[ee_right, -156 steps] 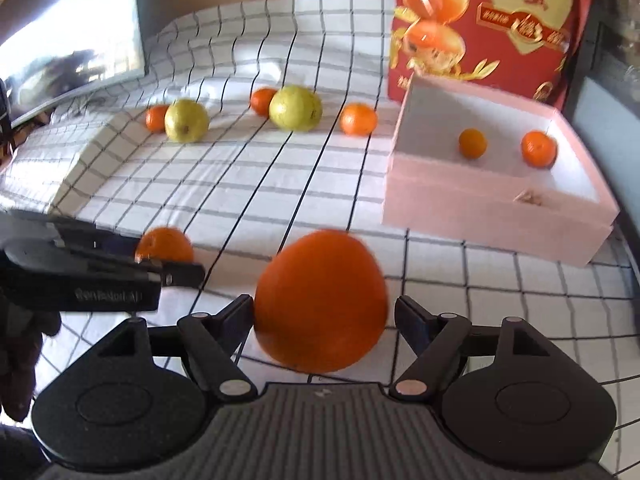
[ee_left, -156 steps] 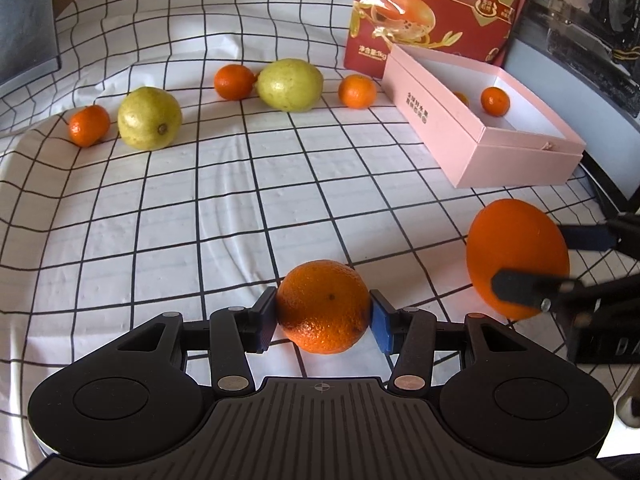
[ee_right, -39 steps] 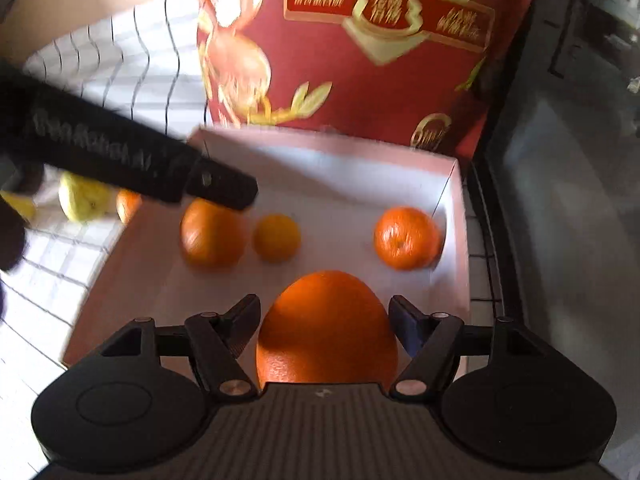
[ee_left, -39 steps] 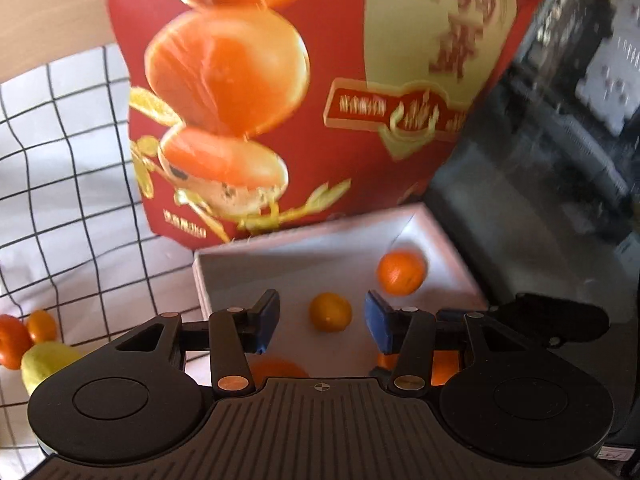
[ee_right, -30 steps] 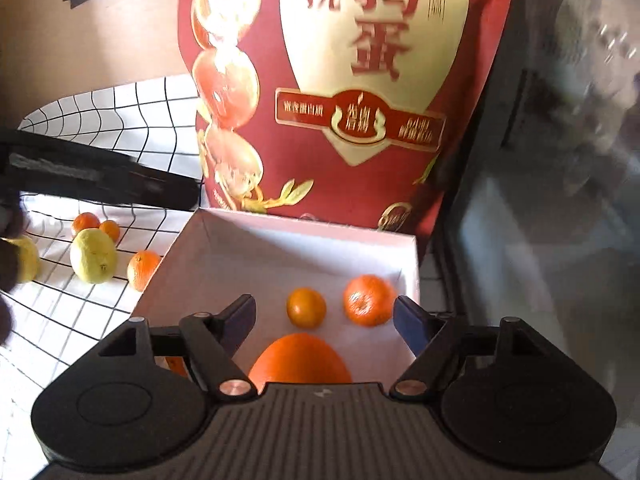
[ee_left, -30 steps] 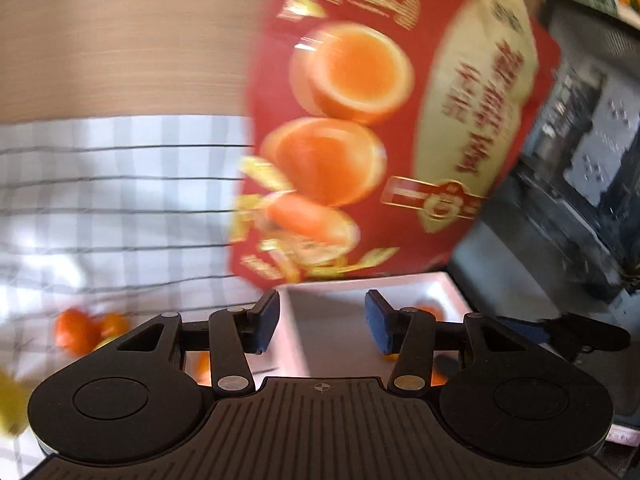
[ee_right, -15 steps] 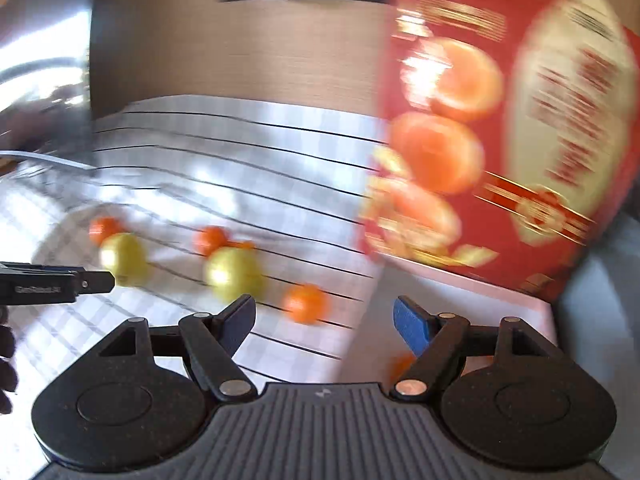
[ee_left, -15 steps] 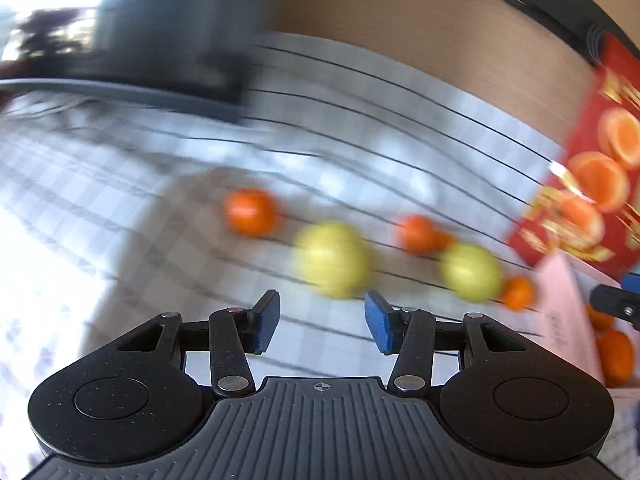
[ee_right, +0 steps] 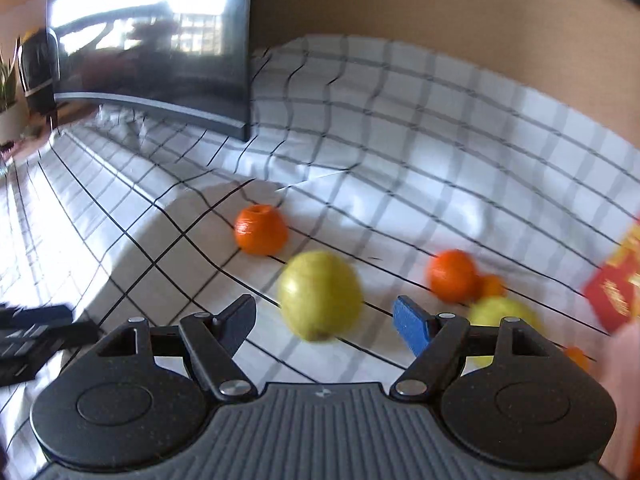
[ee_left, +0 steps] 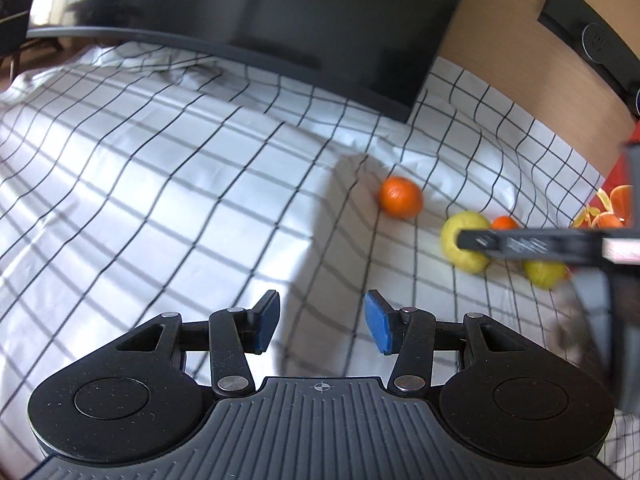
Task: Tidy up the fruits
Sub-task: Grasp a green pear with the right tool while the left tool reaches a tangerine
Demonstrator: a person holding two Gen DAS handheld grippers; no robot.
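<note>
My left gripper (ee_left: 320, 320) is open and empty above the checked cloth (ee_left: 160, 208). Ahead to its right lie an orange (ee_left: 401, 197), a yellow-green pear (ee_left: 464, 240), a small orange (ee_left: 505, 222) and a second pear (ee_left: 545, 273). My right gripper (ee_right: 325, 320) is open and empty, with the nearer pear (ee_right: 319, 295) just beyond the gap between its fingers. In the right wrist view an orange (ee_right: 261, 229) lies behind that pear, and an orange (ee_right: 452, 276), a small orange (ee_right: 493, 285) and the second pear (ee_right: 500, 316) lie to the right.
A dark monitor (ee_left: 248, 12) stands at the back of the cloth, also in the right wrist view (ee_right: 152, 52). The red printed bag (ee_right: 616, 292) is at the right edge. The right gripper's arm (ee_left: 536, 245) crosses the left wrist view at the right.
Both grippers have let go of their large oranges into the pink box and swung left, away from it, to the row of fruit on the cloth.
</note>
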